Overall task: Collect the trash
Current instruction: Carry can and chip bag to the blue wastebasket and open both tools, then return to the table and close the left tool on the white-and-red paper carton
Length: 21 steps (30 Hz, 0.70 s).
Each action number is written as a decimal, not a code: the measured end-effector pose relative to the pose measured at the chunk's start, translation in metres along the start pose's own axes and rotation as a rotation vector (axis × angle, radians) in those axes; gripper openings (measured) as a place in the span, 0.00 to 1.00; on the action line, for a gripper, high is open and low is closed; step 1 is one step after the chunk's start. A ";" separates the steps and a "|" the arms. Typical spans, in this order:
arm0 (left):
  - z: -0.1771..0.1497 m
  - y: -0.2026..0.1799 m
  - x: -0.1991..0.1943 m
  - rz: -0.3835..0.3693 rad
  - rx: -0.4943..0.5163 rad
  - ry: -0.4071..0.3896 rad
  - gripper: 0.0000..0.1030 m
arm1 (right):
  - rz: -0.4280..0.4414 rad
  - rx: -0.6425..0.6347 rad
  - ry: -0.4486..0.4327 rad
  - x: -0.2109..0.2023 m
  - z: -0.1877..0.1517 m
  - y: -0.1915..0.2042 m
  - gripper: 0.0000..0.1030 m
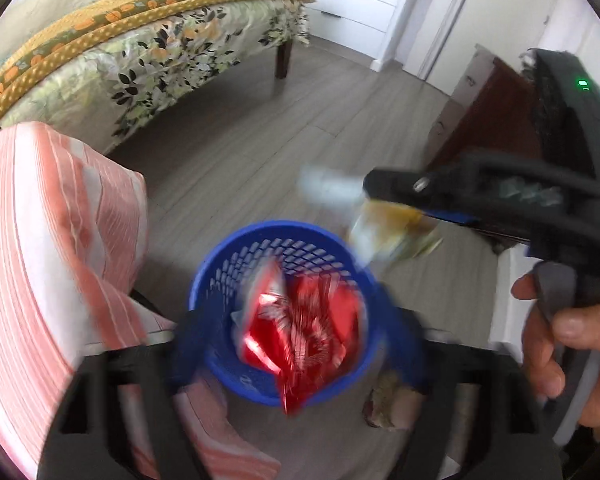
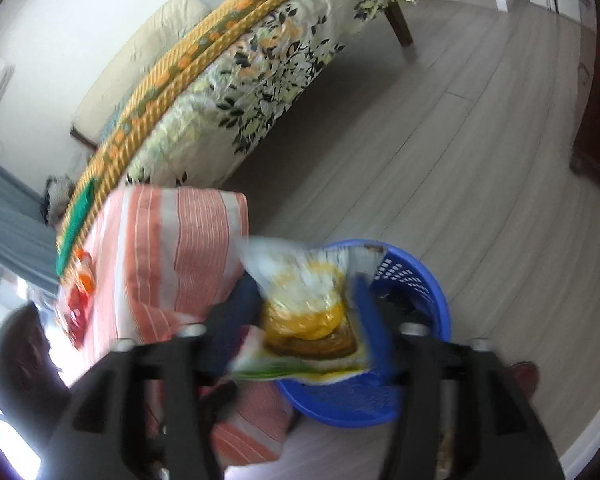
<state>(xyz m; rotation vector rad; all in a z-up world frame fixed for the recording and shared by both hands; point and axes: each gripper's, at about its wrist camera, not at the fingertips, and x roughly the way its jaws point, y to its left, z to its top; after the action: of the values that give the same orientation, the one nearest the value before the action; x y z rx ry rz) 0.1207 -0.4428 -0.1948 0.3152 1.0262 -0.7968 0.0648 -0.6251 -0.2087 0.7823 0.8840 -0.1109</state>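
A blue mesh basket (image 1: 276, 228) stands on the floor below both grippers. My left gripper (image 1: 296, 344) is open above it, its blue fingers (image 1: 192, 340) wide apart. A crumpled red foil wrapper (image 1: 300, 328) lies loose between them, inside the basket's mouth and touching neither pad. My right gripper (image 2: 304, 320) hangs over the basket's rim (image 2: 432, 280), also open. A white and yellow snack packet (image 2: 308, 308) sits loosely between its fingers. In the left wrist view that packet (image 1: 392, 236) dangles under the right gripper (image 1: 400, 192), which a hand (image 1: 560, 340) holds.
A striped orange and white cloth (image 1: 40, 240) covers a surface left of the basket, with more red and orange wrappers (image 2: 80, 300) on it. A bed with a floral sheet (image 1: 160, 60) stands behind. A dark wooden cabinet (image 1: 488, 120) is at the right, with wood floor (image 1: 300, 120) between.
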 end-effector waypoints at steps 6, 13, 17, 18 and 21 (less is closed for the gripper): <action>0.004 0.002 -0.042 -0.019 -0.019 -0.105 0.91 | -0.040 -0.037 -0.143 -0.039 0.008 0.009 0.84; -0.037 0.029 -0.119 0.014 -0.027 -0.221 0.95 | -0.160 -0.252 -0.306 -0.070 -0.019 0.056 0.93; -0.082 0.065 -0.143 0.085 -0.061 -0.211 0.95 | -0.161 -0.509 -0.345 -0.063 -0.059 0.117 0.95; -0.098 0.079 -0.150 0.115 -0.078 -0.201 0.95 | -0.159 -0.545 -0.343 -0.061 -0.068 0.127 0.95; -0.135 0.116 -0.167 0.181 -0.144 -0.174 0.95 | -0.096 -0.646 -0.306 -0.048 -0.106 0.166 0.95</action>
<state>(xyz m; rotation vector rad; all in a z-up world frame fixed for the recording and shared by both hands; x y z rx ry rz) 0.0717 -0.2119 -0.1347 0.2081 0.8730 -0.5734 0.0300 -0.4456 -0.1200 0.1128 0.6086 -0.0233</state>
